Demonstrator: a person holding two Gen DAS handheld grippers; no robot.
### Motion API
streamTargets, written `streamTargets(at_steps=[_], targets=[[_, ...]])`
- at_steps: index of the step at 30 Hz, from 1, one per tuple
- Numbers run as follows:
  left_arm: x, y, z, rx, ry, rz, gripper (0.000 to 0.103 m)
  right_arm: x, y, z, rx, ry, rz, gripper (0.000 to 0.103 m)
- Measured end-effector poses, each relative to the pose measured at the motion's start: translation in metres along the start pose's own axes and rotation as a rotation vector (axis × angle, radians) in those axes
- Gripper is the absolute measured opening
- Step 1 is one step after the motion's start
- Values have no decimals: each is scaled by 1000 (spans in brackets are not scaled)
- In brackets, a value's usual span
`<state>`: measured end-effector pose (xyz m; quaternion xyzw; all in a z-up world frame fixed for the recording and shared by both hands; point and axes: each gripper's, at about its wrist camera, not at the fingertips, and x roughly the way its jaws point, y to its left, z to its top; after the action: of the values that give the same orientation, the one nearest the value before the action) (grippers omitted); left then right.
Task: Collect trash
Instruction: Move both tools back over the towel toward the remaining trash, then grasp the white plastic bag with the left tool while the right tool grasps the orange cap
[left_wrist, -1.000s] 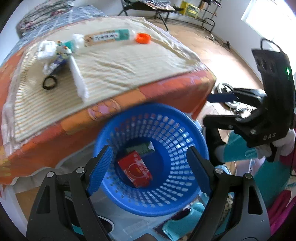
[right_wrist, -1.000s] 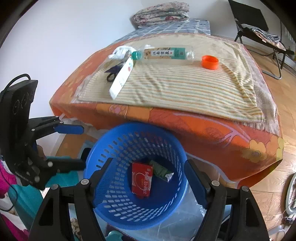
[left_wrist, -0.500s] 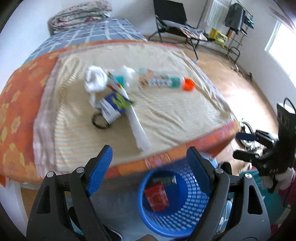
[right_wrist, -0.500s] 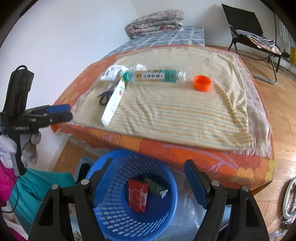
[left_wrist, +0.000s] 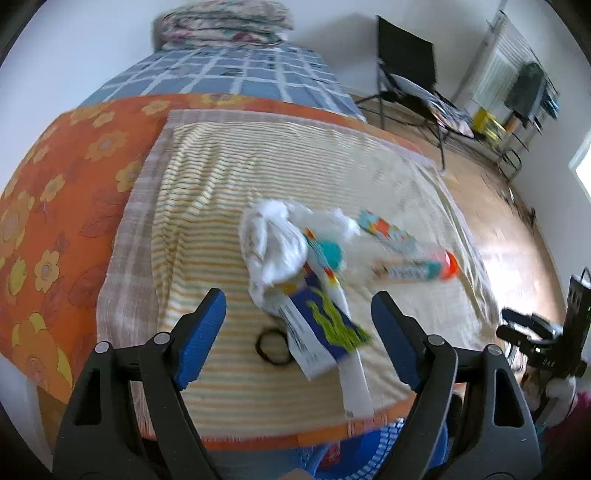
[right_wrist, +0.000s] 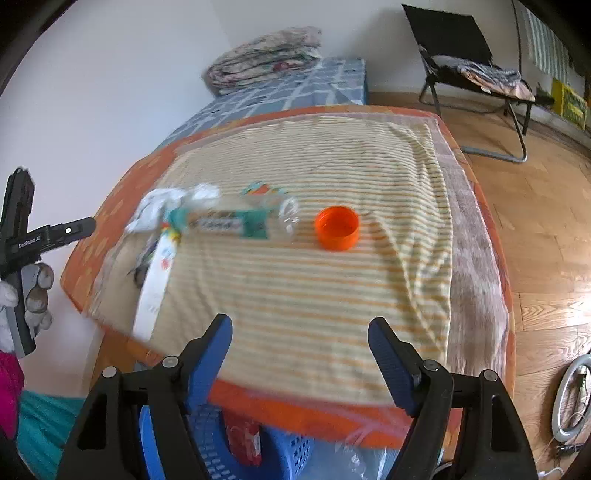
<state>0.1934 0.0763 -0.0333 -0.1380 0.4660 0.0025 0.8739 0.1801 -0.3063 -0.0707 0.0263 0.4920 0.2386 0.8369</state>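
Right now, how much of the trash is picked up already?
Done: a red packet lies in the blue plastic basket. In hand: nothing; both grippers are empty. Left on the striped cloth: clear plastic bottle, orange cap, white crumpled tissue, wrappers.

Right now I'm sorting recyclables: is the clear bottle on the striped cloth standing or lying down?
Lying down. The bottle rests on its side on the striped cloth, beside the orange cap.
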Motion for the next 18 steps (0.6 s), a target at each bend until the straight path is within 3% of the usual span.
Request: streamTargets(at_steps=[8,13,18], targets=[[43,39,31,-228,43,-56,77,42,-26,27,27,35,-39,71],[68,39,41,-251,69,-57,77,63,-23,36,-27,55,-72,70],[88,28,47,-224,100,-45,62,80,-22,43,-51,67,-97,68]])
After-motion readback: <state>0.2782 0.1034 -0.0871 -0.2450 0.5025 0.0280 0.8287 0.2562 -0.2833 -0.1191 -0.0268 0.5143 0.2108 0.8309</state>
